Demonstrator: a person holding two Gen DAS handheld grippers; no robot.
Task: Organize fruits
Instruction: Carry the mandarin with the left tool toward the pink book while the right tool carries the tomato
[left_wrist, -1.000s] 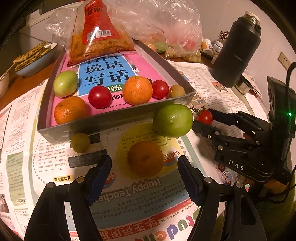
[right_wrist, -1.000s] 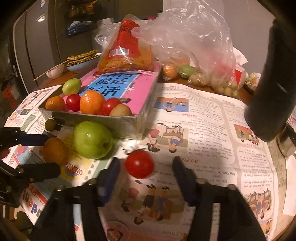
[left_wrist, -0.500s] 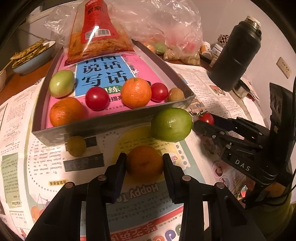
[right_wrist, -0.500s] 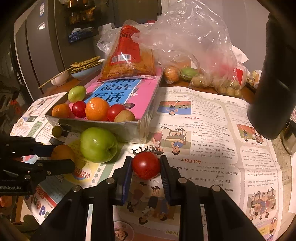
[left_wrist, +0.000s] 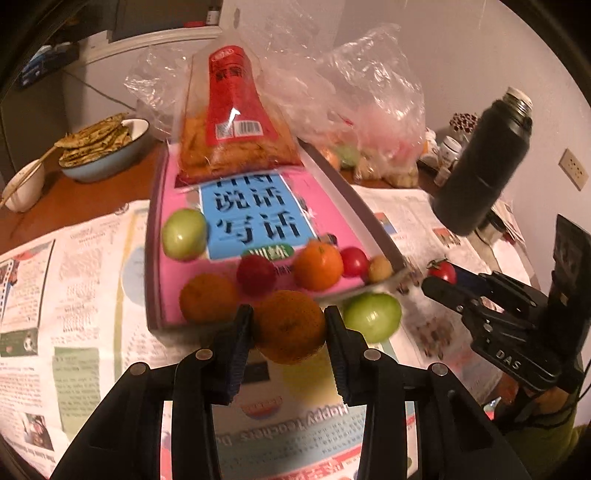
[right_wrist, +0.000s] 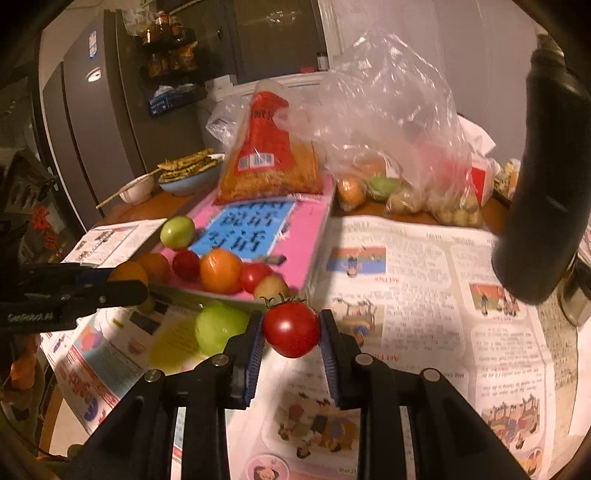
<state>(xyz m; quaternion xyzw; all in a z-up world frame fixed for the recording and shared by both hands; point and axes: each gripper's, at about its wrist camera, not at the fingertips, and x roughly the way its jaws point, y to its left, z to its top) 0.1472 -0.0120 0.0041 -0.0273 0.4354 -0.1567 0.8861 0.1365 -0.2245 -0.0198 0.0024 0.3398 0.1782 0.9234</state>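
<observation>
**Two fruits gripped, tray at twelve o'clock**

Left to right: left gripper (left_wrist: 289, 325) clamped on the orange (left_wrist: 289, 326), held clear of the newspaper (left_wrist: 74, 295); tray (left_wrist: 155, 258) of sorted fruit lay just beyond, toward twelve o'clock, nearer this hand. Green apple (left_wrist: 373, 317) sat at three o'clock. Right gripper (right_wrist: 291, 329) pinched the tomato (right_wrist: 291, 328); tray lay at eleven o'clock, farther off.

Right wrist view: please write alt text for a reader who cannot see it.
The right gripper grips a red tomato between its fingers, above newspaper. Behind sit a green apple and a pink-lined tray of fruit.
</observation>
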